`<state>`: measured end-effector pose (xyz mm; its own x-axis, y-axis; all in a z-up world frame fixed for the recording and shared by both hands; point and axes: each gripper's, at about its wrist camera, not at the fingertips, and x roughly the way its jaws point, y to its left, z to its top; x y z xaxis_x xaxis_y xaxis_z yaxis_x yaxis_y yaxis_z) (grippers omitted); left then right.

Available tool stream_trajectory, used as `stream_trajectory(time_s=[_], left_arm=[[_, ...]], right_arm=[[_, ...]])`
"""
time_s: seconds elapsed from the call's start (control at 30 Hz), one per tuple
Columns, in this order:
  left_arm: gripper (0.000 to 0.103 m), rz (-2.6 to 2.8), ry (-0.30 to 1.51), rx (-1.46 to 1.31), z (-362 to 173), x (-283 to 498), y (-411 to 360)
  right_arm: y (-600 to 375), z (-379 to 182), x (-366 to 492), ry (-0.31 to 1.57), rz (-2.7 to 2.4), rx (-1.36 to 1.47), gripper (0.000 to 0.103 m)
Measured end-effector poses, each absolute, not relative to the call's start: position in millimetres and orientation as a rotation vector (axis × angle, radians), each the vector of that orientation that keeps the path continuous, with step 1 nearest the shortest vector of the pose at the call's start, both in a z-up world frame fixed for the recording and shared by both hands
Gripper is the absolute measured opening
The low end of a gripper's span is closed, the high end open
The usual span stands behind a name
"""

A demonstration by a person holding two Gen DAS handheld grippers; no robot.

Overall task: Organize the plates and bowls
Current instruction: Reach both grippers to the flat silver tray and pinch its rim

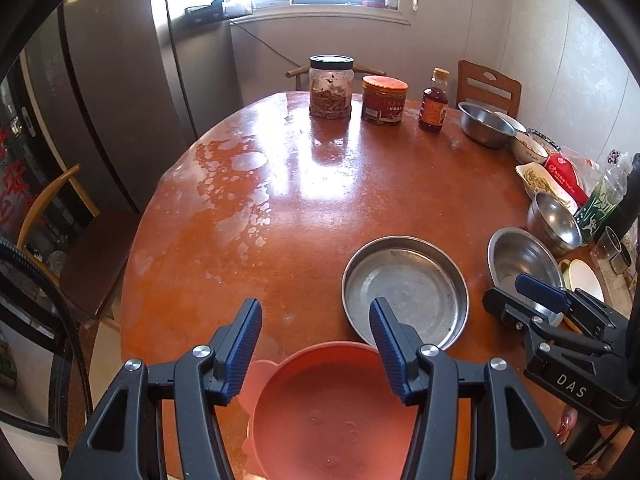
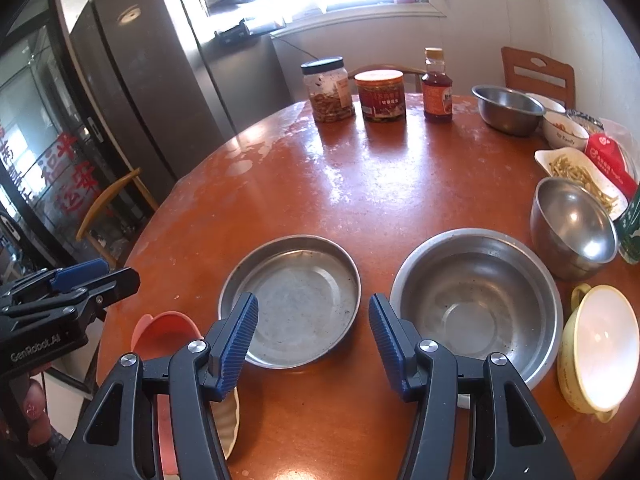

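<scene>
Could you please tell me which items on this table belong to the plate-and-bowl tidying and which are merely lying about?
Job: pink plate, shallow steel dish, large steel bowl, small steel bowl, yellow bowl.
Lying about: two jars, sauce bottle.

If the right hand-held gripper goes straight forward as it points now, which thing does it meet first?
Probably the large round steel bowl: the right hand-held gripper points between it and the shallow round steel pan, and the bowl's rim lies beside the right finger. Depth is unclear, so it may pass between them.
</scene>
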<state>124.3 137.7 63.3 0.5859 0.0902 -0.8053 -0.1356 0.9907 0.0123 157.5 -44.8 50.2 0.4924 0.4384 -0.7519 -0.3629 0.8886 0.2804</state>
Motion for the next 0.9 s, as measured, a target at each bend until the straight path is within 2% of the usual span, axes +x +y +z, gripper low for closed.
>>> stream_trajectory(time_s=[0.3, 0.57, 0.9], left_arm=[[0.056, 0.086, 0.999, -0.043, 40, 153, 144], [0.056, 0.049, 1.087, -0.015, 10, 181, 147], [0.056, -0.017, 1.133, -0.027, -10, 199, 147]], right_arm=[[-41, 34, 165, 0.97, 0.457, 0.096, 0.059], [-29, 22, 165, 0.978, 0.429, 0.056, 0.047], [-18, -2, 162, 1.039, 0.382, 0.03, 0.041]])
